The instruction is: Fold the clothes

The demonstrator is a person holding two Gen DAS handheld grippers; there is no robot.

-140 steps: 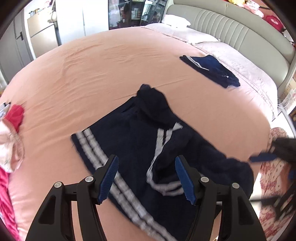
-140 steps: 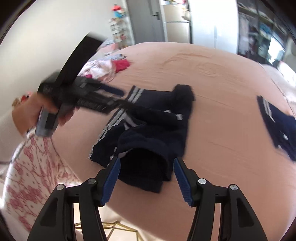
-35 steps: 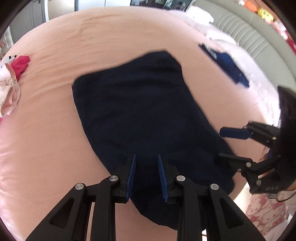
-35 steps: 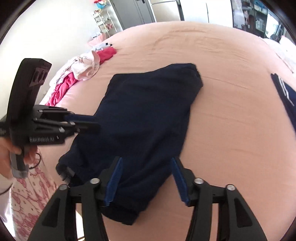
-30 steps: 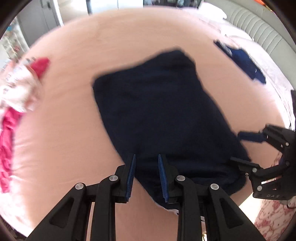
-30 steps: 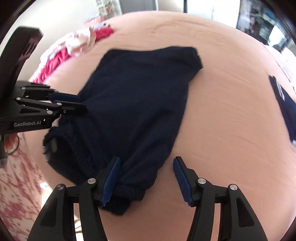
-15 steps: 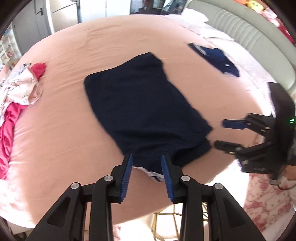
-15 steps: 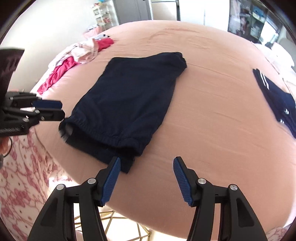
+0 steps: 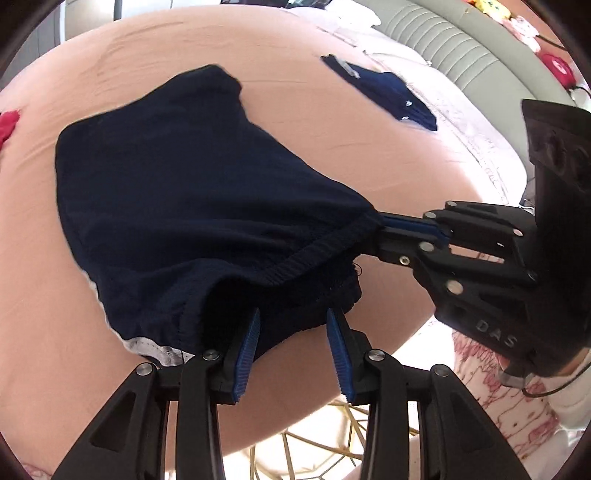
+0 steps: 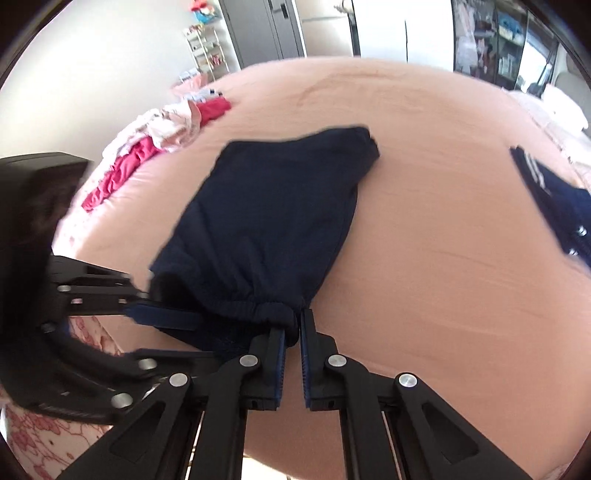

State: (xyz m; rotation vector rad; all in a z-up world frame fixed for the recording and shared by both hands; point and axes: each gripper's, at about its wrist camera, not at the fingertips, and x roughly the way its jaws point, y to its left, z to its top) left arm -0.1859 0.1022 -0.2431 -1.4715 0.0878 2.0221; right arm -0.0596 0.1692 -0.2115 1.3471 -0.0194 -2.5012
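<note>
Pinching the gathered waistband, the right gripper (image 10: pixel 291 332) now has its jaws closed on one corner of the navy shorts (image 10: pixel 277 206), where half a second ago they stood wide apart over bare sheet beside that hem. In the left wrist view the same gripper (image 9: pixel 384 227) reaches in from the right edge, its blue pads pressed together on the waistband corner, which is lifted and pulled taut toward it. The left gripper (image 9: pixel 291 325) has come closer to the garment than before: its fingers stand partly apart, with the lower layer of the waistband lying between them, and the pads do not visibly press on the cloth. The shorts (image 9: pixel 184 184), which lay flat earlier, now bunch at the near edge and fill the middle of both frames, with a strip of white lining showing at lower left in the left wrist view.

They rest on a peach bedsheet (image 10: pixel 443 258) covering a wide bed. A second navy garment with white stripes (image 10: pixel 554 206) lies well apart at the right edge. A heap of pink and red clothes (image 10: pixel 159 144) sits at upper left. Behind are a grey padded headboard (image 9: pixel 461 44), pale pillows (image 10: pixel 565 107), grey wardrobe doors (image 10: pixel 273 29) and a small shelf rack (image 10: pixel 207 51).
</note>
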